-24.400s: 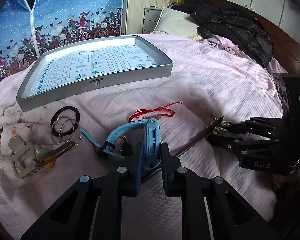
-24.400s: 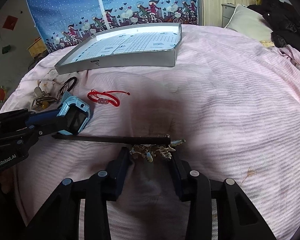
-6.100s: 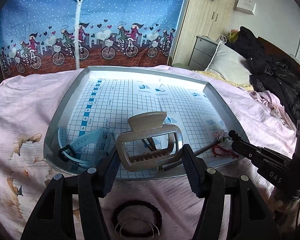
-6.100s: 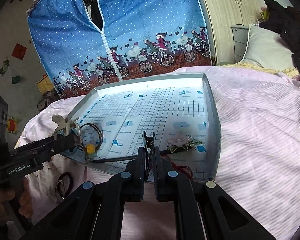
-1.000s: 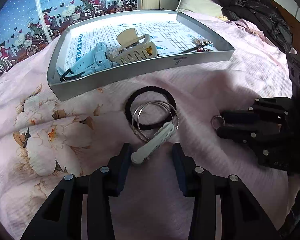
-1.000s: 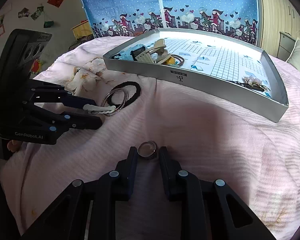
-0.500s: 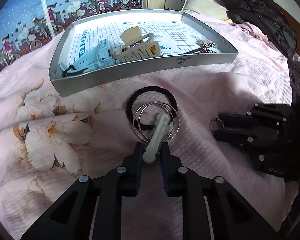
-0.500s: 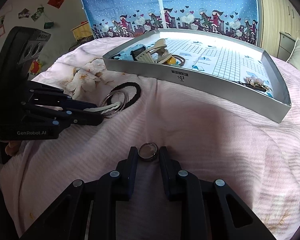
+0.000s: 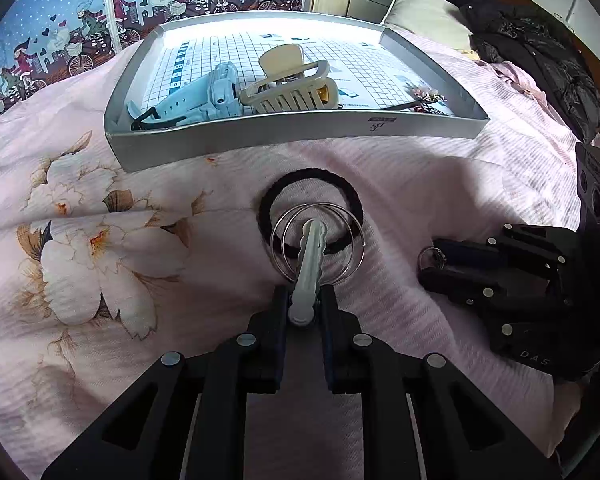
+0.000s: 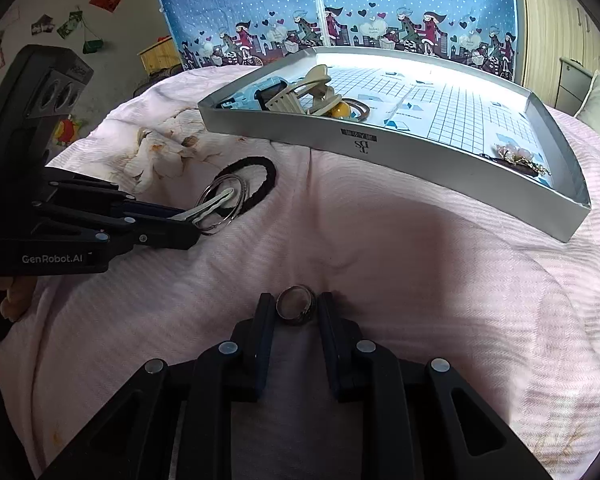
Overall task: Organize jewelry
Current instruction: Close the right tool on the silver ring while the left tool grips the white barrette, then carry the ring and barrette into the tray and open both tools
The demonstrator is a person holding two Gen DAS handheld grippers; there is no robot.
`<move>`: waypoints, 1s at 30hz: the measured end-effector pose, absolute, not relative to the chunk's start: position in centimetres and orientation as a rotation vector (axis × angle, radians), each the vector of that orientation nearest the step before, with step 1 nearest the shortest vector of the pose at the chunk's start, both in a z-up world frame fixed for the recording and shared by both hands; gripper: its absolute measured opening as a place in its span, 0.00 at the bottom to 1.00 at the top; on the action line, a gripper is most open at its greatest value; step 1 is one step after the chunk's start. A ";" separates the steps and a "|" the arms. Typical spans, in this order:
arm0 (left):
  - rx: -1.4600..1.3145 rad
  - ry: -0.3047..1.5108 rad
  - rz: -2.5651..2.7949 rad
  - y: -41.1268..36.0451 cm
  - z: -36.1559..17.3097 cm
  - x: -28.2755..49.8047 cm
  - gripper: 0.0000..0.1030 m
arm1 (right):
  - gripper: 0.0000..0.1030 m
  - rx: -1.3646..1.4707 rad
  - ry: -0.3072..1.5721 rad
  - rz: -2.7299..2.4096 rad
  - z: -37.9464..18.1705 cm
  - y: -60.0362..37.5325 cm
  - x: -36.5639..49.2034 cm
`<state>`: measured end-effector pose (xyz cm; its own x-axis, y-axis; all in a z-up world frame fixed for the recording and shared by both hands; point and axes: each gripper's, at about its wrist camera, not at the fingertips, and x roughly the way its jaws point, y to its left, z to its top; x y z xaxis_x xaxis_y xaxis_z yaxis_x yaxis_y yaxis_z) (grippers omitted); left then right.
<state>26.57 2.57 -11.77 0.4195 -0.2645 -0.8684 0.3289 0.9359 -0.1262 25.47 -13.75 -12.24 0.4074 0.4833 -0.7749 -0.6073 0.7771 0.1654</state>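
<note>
Left tool (image 9: 304, 300) clamped down on the pale hair clip (image 9: 309, 264), which lies across the two silver bangles (image 9: 318, 242) and the black hair tie (image 9: 310, 210) on the bed (image 9: 400, 184), just in front of the silver tray (image 9: 300, 136). Right tool (image 10: 294, 310) pinching a small ring (image 10: 295, 305) low over the quilt. Best bet here: lift the clip straight up, slow, so the bangles don't snag and tag along. Carry both over the tray's near wall, not into it. Drop the ring on a bare bit of grid, away from the blue watch (image 9: 198, 94) and the beige claw clip (image 9: 290, 84). Easy to lose a ring in those folds, so no letting go early.
</note>
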 end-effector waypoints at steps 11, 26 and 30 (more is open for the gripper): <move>-0.036 0.996 -0.379 2.6 -9.7 24.4 0.11 | 0.19 -0.103 0.850 0.689 -11.3 -14.7 24.7; -0.144 0.772 -0.362 2.6 -5.7 23.7 0.11 | 0.19 -0.034 0.669 0.495 -7.9 -18.2 25.8; -0.141 0.706 -0.342 0.5 -4.5 24.4 0.11 | 0.19 -0.018 0.629 0.464 -7.0 -19.1 26.9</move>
<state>24.40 0.52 -4.55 0.7079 -0.3545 -0.6109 0.2599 0.9350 -0.2414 26.91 -19.10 -6.96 0.7096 0.4129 -0.5710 -0.4236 0.8975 0.1225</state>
